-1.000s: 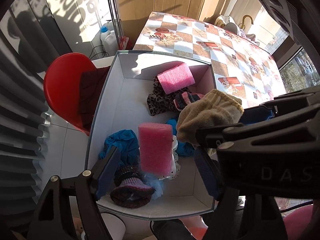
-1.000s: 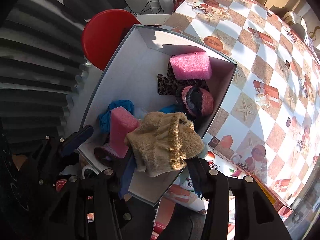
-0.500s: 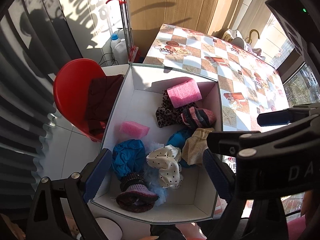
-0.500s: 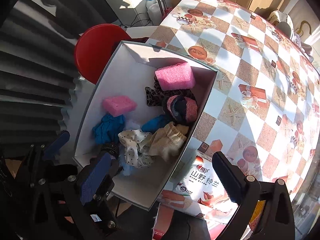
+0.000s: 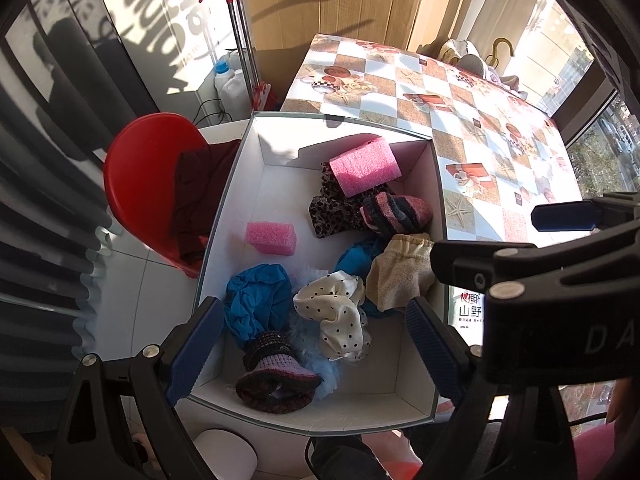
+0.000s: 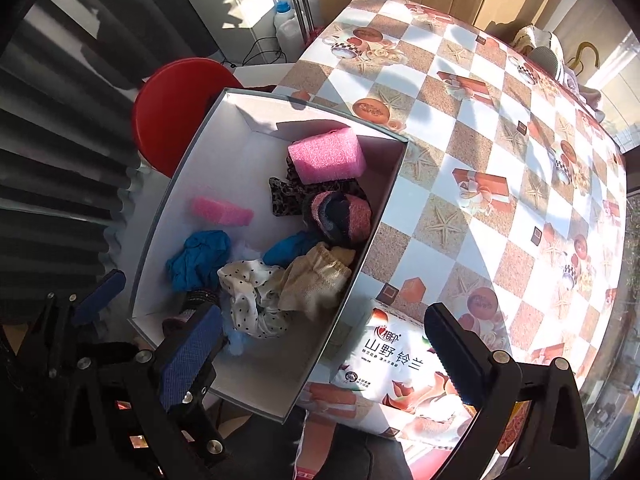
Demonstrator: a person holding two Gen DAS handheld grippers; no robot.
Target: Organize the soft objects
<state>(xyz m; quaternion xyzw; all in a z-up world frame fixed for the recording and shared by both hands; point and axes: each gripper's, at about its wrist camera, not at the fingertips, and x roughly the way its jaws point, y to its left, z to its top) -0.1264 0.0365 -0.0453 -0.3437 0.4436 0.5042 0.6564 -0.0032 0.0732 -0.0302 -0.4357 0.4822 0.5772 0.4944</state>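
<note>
Soft objects are lying together inside the white box point(image 5: 224, 216), which is standing at the near left corner of the checkered table point(image 5: 472, 128). At the far end of the box a large pink foam block point(image 5: 365, 168) is resting on a leopard-print cloth point(image 5: 334, 210), with a striped knit piece point(image 5: 400, 210) just beside them to the right. A small pink foam block point(image 5: 271, 237) is sitting alone against the left wall, apart from the rest. Nearer, a blue cloth point(image 5: 256, 300), a polka-dot cloth point(image 5: 340, 312) and a tan sock point(image 5: 400, 276) are bunching up and touching one another, and a purple knit cuff point(image 5: 276, 376) is lying at the near end. The left gripper point(image 5: 314, 348) is hovering over that near end with its jaws spread wide and nothing between them; the polka-dot cloth and knit cuff are lying directly ahead of it. The right gripper point(image 6: 320, 352) is also gaping wide and holding nothing, and it is straddling the box's right wall, with a printed tissue pack point(image 6: 396, 364) just outside on the table beneath it. No loose soft item is showing on the table, so sorting looks close to finished. If anything is being rearranged next, the near heap is lying closer to the left gripper, while the tan sock, its long axis running toward the far right, is sitting nearest the right gripper.
</note>
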